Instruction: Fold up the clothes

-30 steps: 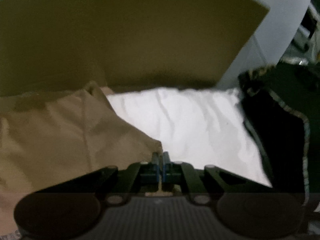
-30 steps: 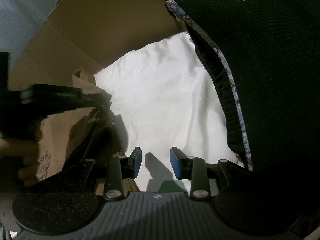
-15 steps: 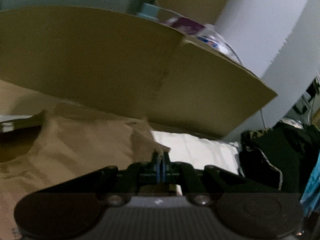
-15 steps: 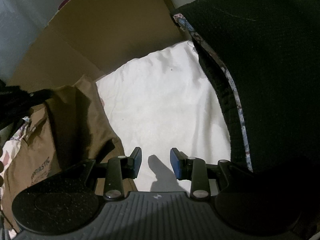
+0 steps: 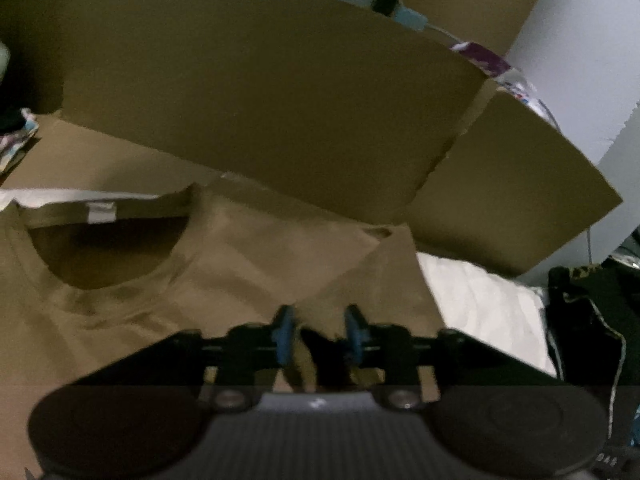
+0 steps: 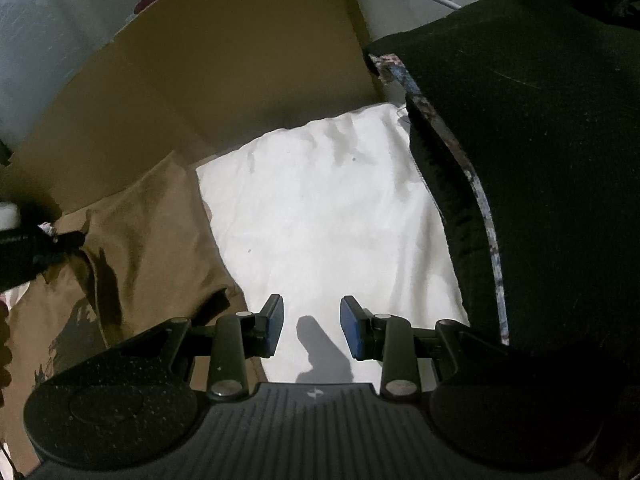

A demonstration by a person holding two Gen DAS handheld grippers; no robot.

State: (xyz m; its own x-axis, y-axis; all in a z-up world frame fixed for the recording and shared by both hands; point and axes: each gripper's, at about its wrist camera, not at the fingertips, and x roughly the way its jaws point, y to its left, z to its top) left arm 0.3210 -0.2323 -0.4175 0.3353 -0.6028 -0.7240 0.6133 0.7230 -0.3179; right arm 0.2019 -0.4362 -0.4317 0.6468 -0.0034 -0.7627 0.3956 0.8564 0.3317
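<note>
The brown T-shirt [image 5: 248, 264] lies spread on the white bed sheet [image 6: 328, 216], soft, light and limp, best pinched at a hem or sleeve fold. The left claw [image 5: 316, 334] is opening over a folded corner, seemingly letting go; the right claw [image 6: 312, 326] hangs apart, empty.

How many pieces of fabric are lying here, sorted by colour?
Brown: 1, the brown T-shirt
White: 1, the white sheet
Black: 1, the black garment with patterned trim
Total: 3
</note>
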